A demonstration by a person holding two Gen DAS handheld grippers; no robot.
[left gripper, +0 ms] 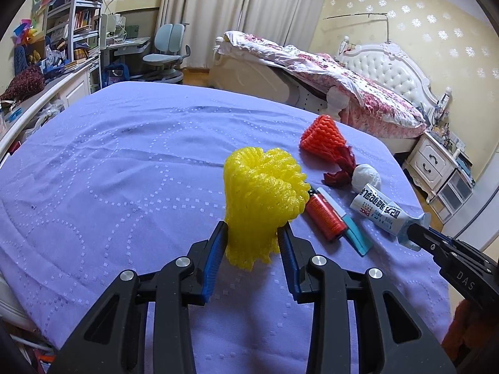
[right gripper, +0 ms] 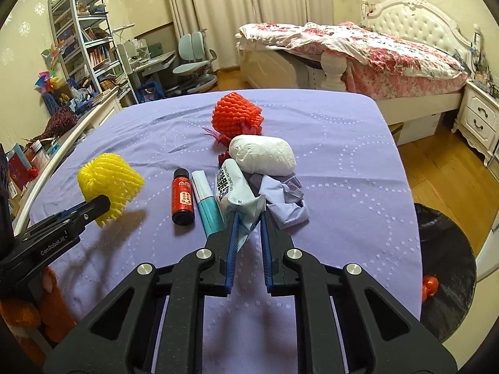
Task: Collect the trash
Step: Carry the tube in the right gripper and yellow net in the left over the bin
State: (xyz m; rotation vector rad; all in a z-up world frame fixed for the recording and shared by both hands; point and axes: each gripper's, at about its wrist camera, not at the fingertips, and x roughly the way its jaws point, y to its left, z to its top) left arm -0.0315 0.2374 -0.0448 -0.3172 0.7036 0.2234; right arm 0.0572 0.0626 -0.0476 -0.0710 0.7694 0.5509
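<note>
Trash lies on a purple cloth surface (right gripper: 343,162) in a bedroom. The left gripper (left gripper: 251,233) has its fingers closed tight on the bottom of a yellow foam net (left gripper: 263,196), and the net stands up between them. In the right wrist view the net looks lifted a little, with its shadow on the cloth below.

The right gripper (right gripper: 248,218) has its fingers pinched on the crinkled end of a white packet (right gripper: 237,193) with black writing. The rest of the packet lies flat on the cloth.

Just beside the packet is a teal and white tube (right gripper: 205,205), and next to that lies a small red bottle (right gripper: 182,199) with a black cap. A white paper wad (right gripper: 263,154) sits at the far end of the packet. Some crumpled pale purple paper (right gripper: 285,201) lies right of the packet. Farther back is a red foam net (right gripper: 235,115), with a bit of red mesh near it.

A black bin bag (right gripper: 446,249) hangs open at the right edge of the surface, and something red is inside it. A bed (right gripper: 389,59) with a flowered cover stands behind.
</note>
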